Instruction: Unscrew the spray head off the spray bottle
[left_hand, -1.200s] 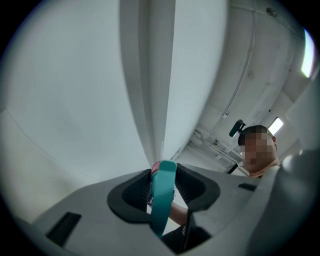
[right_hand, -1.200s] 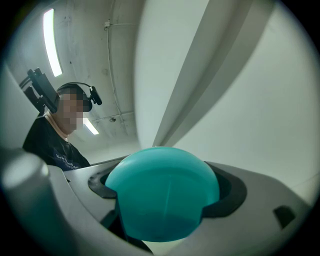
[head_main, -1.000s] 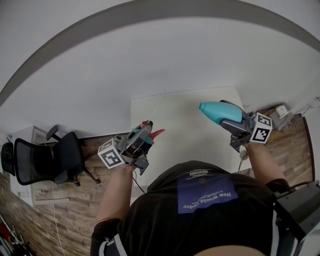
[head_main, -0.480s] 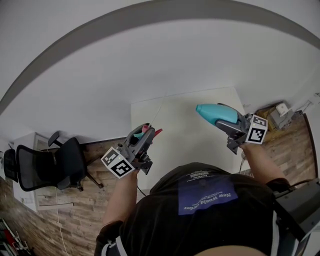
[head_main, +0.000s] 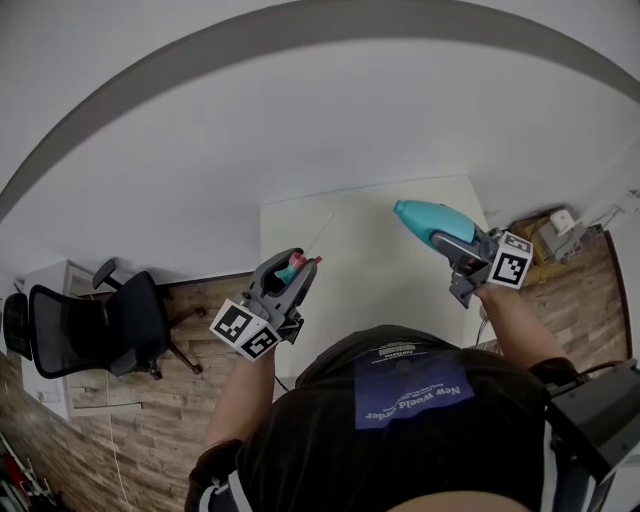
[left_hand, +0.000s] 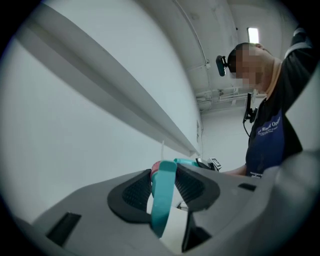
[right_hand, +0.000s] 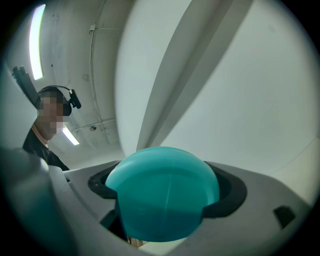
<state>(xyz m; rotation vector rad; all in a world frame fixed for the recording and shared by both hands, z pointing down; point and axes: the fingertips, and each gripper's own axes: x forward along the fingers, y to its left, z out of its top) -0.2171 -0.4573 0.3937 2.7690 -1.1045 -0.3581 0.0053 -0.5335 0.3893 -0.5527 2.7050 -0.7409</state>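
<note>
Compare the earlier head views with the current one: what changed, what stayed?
The left gripper rolled, turning the spray head it grips. The right gripper kept the teal bottle clamped, roughly in place, apart from the head. Nothing was released.

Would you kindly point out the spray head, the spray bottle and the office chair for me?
spray head (left_hand: 162, 200): left gripper view, on its teal body.
spray bottle (right_hand: 162, 192): right gripper view, on its rounded teal end.
office chair (head_main: 72, 325): head view, on its black backrest.
</note>
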